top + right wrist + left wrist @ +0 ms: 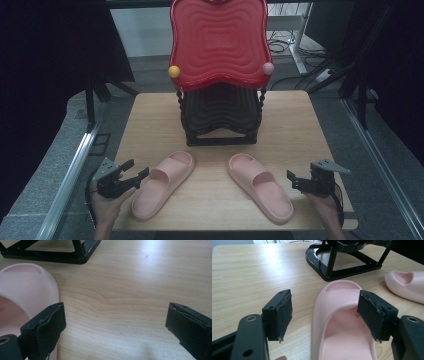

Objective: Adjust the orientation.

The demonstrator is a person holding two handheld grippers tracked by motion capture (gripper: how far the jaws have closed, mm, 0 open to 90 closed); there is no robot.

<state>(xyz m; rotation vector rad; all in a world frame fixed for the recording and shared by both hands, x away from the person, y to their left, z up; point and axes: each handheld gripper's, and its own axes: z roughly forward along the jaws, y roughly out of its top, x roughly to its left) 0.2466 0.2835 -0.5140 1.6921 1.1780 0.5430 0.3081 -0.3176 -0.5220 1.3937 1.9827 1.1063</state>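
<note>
Both grippers' fingers spread, empty — left gripper beside pink slipper, rack bare.

Between the two pink slippers, the left one and the right one, a wedge of bare surface lies open. Behind them the black rack with its red tray blocks the far middle; bare wood flanks it either side.
</note>
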